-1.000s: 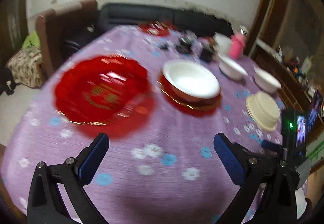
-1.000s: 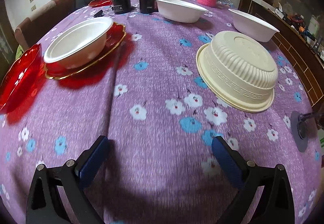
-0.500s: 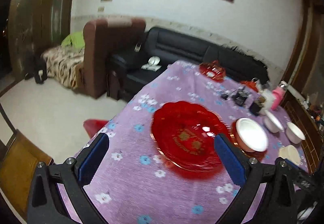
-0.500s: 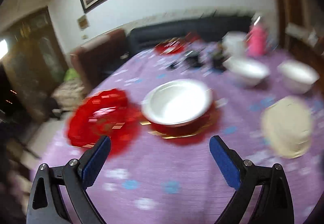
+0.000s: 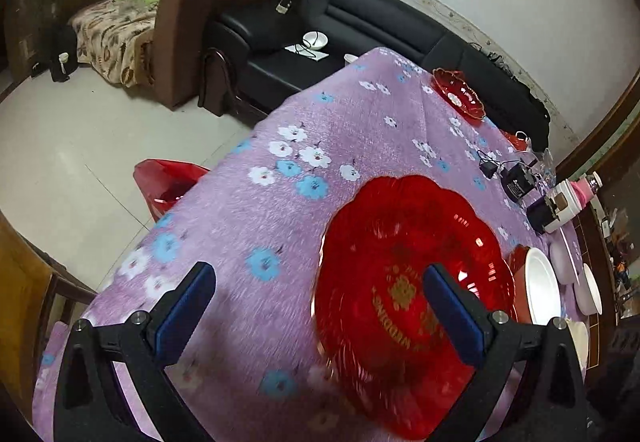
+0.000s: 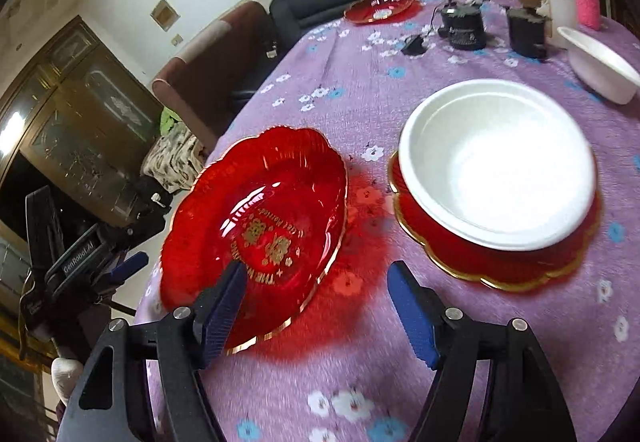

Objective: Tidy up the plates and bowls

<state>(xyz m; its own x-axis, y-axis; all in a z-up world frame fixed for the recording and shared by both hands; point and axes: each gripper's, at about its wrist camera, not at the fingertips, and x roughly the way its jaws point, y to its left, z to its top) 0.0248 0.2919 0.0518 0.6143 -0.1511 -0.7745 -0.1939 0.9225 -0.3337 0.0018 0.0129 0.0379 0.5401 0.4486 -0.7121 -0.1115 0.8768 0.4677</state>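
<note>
Three red plates on the purple floral tablecloth (image 6: pixel 360 90): a near red plate (image 6: pixel 256 226), a second red plate (image 6: pixel 500 266) bearing one white bowl (image 6: pixel 496 162), and a far red plate (image 6: pixel 379 6). Another white bowl (image 6: pixel 602 66) stands apart. Right gripper (image 6: pixel 316 306) closing astride the near plate's rim, not yet clamped; left gripper (image 5: pixel 316 302) open, empty.

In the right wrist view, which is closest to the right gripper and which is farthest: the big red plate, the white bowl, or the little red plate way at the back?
From the right gripper, whose fingers are closing with nothing between them:
1. Big red plate, just ahead on the left, its near rim by the left finger.
2. White bowl, ahead on the right, sitting on another red plate.
3. Little red plate, far back by the sofa.
</note>
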